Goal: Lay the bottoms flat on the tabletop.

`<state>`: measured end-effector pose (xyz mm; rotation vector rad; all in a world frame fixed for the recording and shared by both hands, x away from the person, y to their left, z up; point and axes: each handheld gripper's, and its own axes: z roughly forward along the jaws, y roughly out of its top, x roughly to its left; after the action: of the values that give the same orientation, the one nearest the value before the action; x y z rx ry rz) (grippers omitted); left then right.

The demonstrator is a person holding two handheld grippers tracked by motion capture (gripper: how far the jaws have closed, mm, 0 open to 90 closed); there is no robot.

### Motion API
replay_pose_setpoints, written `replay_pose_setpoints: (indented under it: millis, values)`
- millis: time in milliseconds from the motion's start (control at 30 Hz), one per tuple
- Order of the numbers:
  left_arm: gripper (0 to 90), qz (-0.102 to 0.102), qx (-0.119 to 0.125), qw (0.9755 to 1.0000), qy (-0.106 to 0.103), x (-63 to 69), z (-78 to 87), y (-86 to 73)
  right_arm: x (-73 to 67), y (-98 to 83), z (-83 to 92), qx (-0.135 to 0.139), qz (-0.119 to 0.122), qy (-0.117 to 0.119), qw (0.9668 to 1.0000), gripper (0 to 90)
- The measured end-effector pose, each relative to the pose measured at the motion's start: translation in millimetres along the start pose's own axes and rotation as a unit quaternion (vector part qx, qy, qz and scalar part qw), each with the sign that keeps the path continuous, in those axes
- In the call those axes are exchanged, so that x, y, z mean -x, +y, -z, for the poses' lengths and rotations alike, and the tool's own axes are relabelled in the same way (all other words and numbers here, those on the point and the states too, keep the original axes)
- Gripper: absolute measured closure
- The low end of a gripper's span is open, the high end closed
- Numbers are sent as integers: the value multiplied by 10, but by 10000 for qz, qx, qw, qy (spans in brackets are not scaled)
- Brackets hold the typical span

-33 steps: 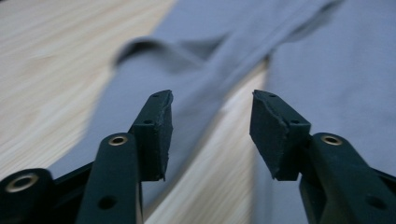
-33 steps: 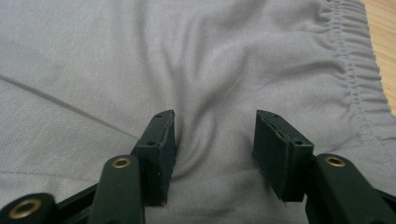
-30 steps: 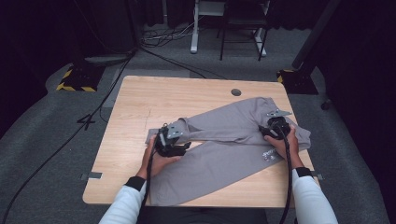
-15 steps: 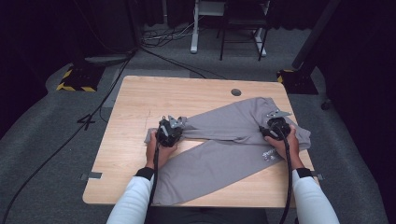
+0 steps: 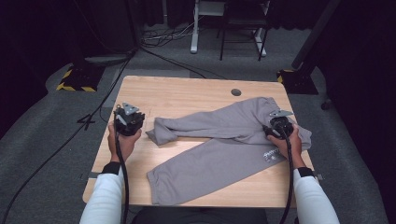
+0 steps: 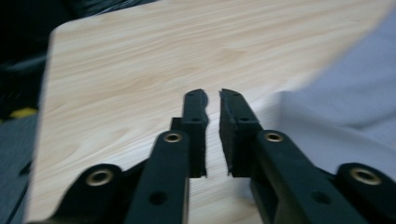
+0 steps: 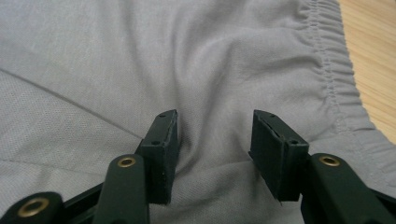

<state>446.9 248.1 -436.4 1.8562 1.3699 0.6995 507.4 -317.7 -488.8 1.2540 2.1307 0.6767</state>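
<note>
Grey trousers (image 5: 224, 140) lie spread across the wooden table (image 5: 187, 95), covering most of its right half, with one leg running toward the table's near edge and the other stretched leftward, its cuff folded back on itself near the table's middle. The elastic waistband sits at the table's right edge, and in the right gripper view its gathered stitching (image 7: 334, 70) runs beside a strip of bare wood. A small printed label shows on the cloth just beside the person's right hand.

On the waistband end of the trousers the right gripper (image 5: 279, 125) rests, held by the right hand. In the right gripper view its jaws (image 7: 212, 140) stand apart and press down into the cloth, a soft ridge of fabric bunched between them; the pads do not squeeze that ridge.

Left of the trousers, clear of the folded cuff, the left gripper (image 5: 129, 119) hangs over bare wood in the left hand. Its jaws (image 6: 212, 130) are nearly together, with a thin slit between the pads and nothing in it; they have just been closing and then eased slightly apart. Blurred grey cloth lies off to the right of them in the left gripper view.

Beyond the trousers, near the table's far edge, a round cable hole (image 5: 236, 92) sits in the wood. Dark carpet surrounds the table.
</note>
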Motion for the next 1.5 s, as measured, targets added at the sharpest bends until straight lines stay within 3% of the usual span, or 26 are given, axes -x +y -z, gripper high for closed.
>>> replay_pose_setpoints:
  millis: [100,133,167,200,233,300,367,400,433,467,533,633,700,767,833,900,933,967,1000,1067,1100,1167,1267,1300,1400,1500]
  values:
    - [669,13,3,10000,-45,-21,1,-44,22,-12,-3,28,-63,44,10000,509]
    - [669,-6,-5,9995,-311,13,-5,-68,25,-14,-3,29,-118,59,9999,509]
    - [578,-296,-106,9965,-774,178,-16,-124,17,-10,-3,22,-74,27,10000,509]
    - [532,-488,-144,9951,-850,292,-20,-162,12,-8,-2,17,-64,11,10000,508]
    - [492,-488,-144,9951,-850,292,-20,-162,12,-8,-2,17,-64,11,10000,508]
    - [452,-690,-218,9918,-1056,482,-22,-252,3,-7,0,12,-74,-10,10000,509]
    - [413,-667,-159,9887,-1335,680,-11,-400,-5,-13,3,30,-54,-27,10000,509]
    - [413,-667,-159,9887,-1335,680,-11,-400,-5,-13,3,30,-54,-27,10000,509]
    - [413,-682,-193,9867,-1460,729,-20,-443,-6,-14,4,32,-60,-24,10000,509]
    - [419,-876,-342,9841,-1509,788,-45,-471,-8,-15,4,35,-58,-23,10000,509]
    - [420,-986,-466,9835,-1447,859,-91,-487,-14,-13,5,35,-38,-37,10000,509]
    - [331,-794,-542,9876,-1241,862,-203,-491,-43,-4,7,33,50,-90,9999,509]
    - [310,-675,-676,9874,-1265,838,-301,-497,-50,-2,6,38,57,-90,9999,510]
    - [275,-772,-785,9865,-1208,858,-380,-496,-60,-1,4,53,86,-92,9999,514]
    - [280,-795,-782,9877,-1099,894,-430,-464,-75,4,2,69,123,-95,9999,519]
    - [332,-889,-776,9879,-1002,910,-463,-417,-79,4,3,65,109,-96,9999,521]
    - [406,-906,-789,9884,-925,903,-481,-385,-78,4,1,75,121,-90,9999,521]
    - [568,-916,-778,9888,-882,896,-497,-367,-74,2,2,78,122,-79,9999,521]
    - [568,-976,-811,9885,-823,881,-511,-340,-74,2,2,78,122,-79,9999,521]
    - [741,-1177,-927,9870,-584,846,-525,-291,-66,0,0,96,142,-55,9998,521]
    - [829,-1095,-838,9885,-620,767,-485,-243,-55,-2,-2,95,139,-29,9999,521]
    - [855,-1067,-651,9899,-675,724,-426,-218,-46,-2,-1,86,128,14,9999,521]
    - [857,-882,-274,9932,-704,585,-199,-114,-40,-4,-3,88,74,25,9999,521]
    - [858,-928,-120,9937,-614,532,-97,-65,-36,-5,-3,86,66,23,9999,521]
    - [856,-788,100,9951,-591,384,104,46,-38,0,-4,71,96,1,9999,521]
    - [826,-697,199,9966,-391,250,222,121,-49,6,-3,55,93,-26,9999,521]
